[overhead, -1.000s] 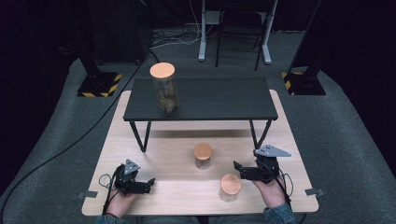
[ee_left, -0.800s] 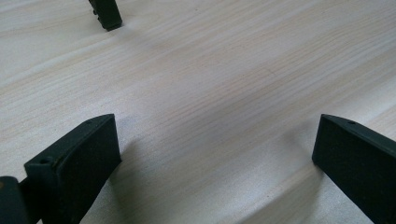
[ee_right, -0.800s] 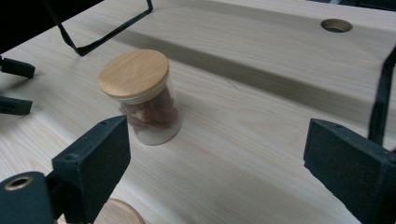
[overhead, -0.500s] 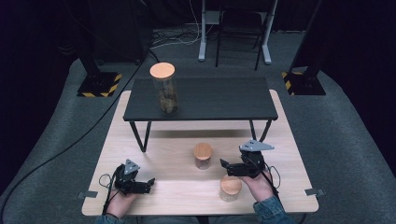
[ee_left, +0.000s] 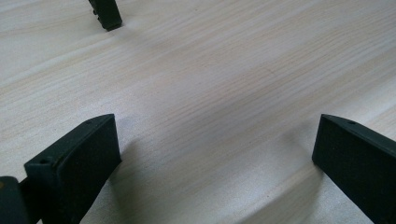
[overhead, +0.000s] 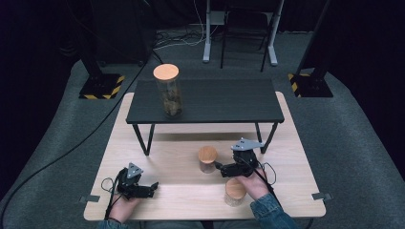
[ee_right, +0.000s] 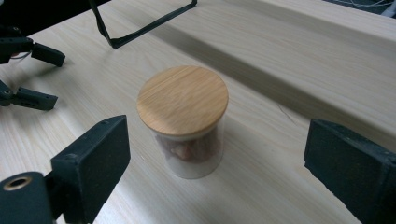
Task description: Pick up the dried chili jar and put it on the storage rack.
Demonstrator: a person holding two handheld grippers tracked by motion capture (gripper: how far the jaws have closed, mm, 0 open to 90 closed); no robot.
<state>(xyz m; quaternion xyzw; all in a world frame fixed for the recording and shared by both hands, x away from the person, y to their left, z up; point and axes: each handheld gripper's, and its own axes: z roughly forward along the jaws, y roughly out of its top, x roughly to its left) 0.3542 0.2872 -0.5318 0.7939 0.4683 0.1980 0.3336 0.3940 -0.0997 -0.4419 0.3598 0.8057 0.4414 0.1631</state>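
Pale wooden table point(overhead: 157, 200): three lidded jars point(overhead: 207, 159), two wide-open, empty hand-held grippers point(overhead: 218, 166).

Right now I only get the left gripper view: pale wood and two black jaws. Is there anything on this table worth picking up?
Observer: Yes. Two short glass jars with wooden lids stand on the pale table: the middle jar and the front jar.
Operator: Where is the other hand-held gripper?
Observer: The right hand-held gripper points at the middle jar, jaws open, not touching it.
Operator: Anything higher up?
Observer: A low dark table stands on the pale one and carries a tall lidded jar.
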